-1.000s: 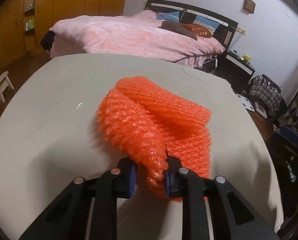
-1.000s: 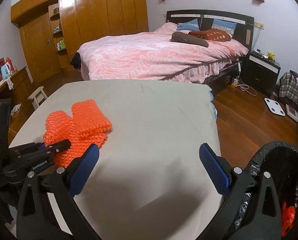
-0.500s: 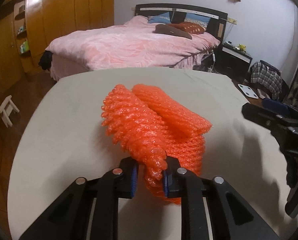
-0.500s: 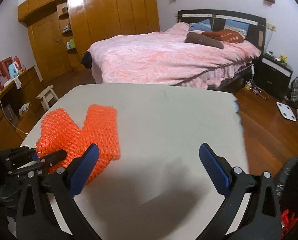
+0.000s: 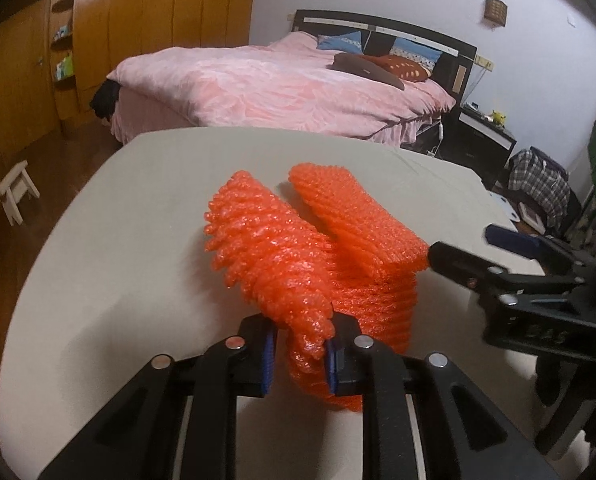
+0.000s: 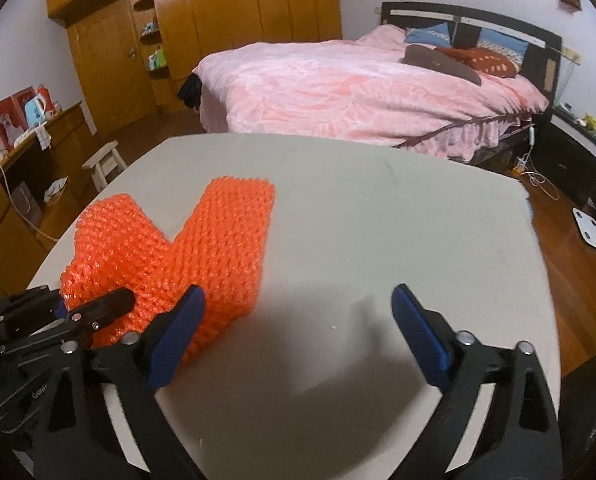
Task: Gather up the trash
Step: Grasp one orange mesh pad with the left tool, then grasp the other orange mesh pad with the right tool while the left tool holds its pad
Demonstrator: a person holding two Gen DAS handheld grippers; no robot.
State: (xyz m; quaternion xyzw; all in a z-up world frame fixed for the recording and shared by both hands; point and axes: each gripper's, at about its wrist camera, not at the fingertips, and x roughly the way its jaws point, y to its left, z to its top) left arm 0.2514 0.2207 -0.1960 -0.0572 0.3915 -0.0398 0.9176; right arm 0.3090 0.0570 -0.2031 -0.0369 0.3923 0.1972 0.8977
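Note:
A bright orange foam net wrapper (image 5: 310, 256), folded into two flaps, is lifted above the grey table (image 5: 118, 248). My left gripper (image 5: 300, 354) is shut on its near end. The wrapper also shows at the left of the right wrist view (image 6: 202, 248), with the left gripper (image 6: 78, 312) clamped on it. My right gripper (image 6: 298, 320) is open and empty, hovering over the table just right of the wrapper; it shows at the right edge of the left wrist view (image 5: 498, 264).
A pink bed (image 6: 358, 84) stands beyond the table. Wooden wardrobes (image 6: 218, 28) line the far left wall. A small white stool (image 6: 104, 164) stands on the floor at left. A white scale (image 6: 590, 232) lies on the floor at right.
My left gripper has carried the wrapper up and to the right, toward the right gripper. My right gripper has swung left; the black bin at its right has left the view.

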